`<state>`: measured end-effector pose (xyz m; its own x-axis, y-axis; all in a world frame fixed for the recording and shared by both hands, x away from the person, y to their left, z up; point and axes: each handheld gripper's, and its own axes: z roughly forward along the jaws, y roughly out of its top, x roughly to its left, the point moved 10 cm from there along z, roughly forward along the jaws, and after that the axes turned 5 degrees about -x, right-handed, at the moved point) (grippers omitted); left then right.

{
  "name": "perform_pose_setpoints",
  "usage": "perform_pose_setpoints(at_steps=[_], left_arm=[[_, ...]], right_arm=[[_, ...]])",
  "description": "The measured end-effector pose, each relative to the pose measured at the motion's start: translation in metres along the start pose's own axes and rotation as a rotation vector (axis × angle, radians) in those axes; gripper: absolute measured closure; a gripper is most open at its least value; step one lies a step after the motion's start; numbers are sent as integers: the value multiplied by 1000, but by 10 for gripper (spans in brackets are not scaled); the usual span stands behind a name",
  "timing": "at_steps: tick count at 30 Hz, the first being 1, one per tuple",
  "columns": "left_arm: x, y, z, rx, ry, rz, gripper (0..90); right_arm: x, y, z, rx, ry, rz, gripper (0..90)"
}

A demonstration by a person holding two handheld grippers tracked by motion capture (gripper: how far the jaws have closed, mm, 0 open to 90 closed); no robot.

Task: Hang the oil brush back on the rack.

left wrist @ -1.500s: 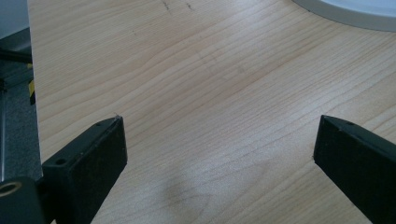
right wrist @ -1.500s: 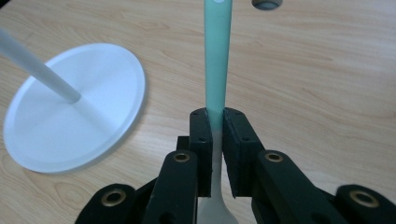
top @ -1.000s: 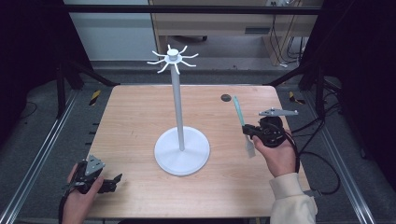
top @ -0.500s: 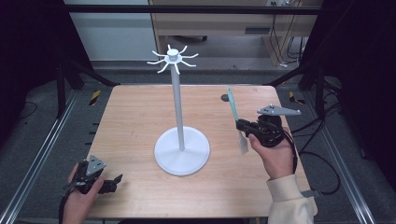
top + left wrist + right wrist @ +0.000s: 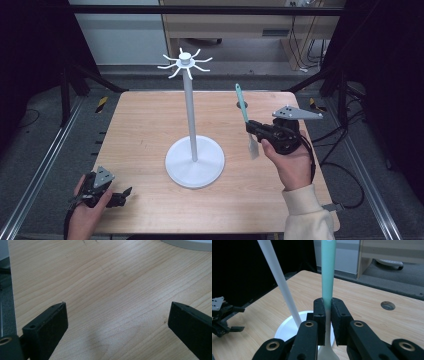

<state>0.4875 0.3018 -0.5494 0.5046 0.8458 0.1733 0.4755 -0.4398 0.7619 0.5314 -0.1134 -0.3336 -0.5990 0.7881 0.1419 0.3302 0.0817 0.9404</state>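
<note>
A wooden table [image 5: 150,125] fills the middle of the scene. On it stands a tall white stand [image 5: 190,115] with a round base and little hooks spread out at the top. To the right of the stand, the right gripper [image 5: 254,131] is up off the table, in a hand [image 5: 292,162] with a cream sleeve. Its jaws are closed tight on a spatula [image 5: 246,120], gripping it where the green handle meets the white blade. The spatula stands nearly upright, with the handle pointing up and the blade hanging down. At the near left corner of the table rests the left gripper [image 5: 122,195]. Its jaws are wide open with nothing but bare wood between them. A small dark hole [image 5: 387,305] sits in the table on the far right.
</note>
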Motion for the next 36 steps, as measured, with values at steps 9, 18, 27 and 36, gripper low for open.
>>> perform_pose_setpoints(at_steps=[9,18,27,36], left_arm=[[0,0,0,5,2,6,23],[1,-1,0,8,8,3,23],[0,0,-1,1,4,6,23],[0,0,-1,2,5,8,23]], right_arm=[[11,10,-2,-23,11,-22,827],[14,12,-6,-48,18,-26,827],[17,22,-11,-76,28,-20,827],[23,33,-16,-102,33,-37,827]])
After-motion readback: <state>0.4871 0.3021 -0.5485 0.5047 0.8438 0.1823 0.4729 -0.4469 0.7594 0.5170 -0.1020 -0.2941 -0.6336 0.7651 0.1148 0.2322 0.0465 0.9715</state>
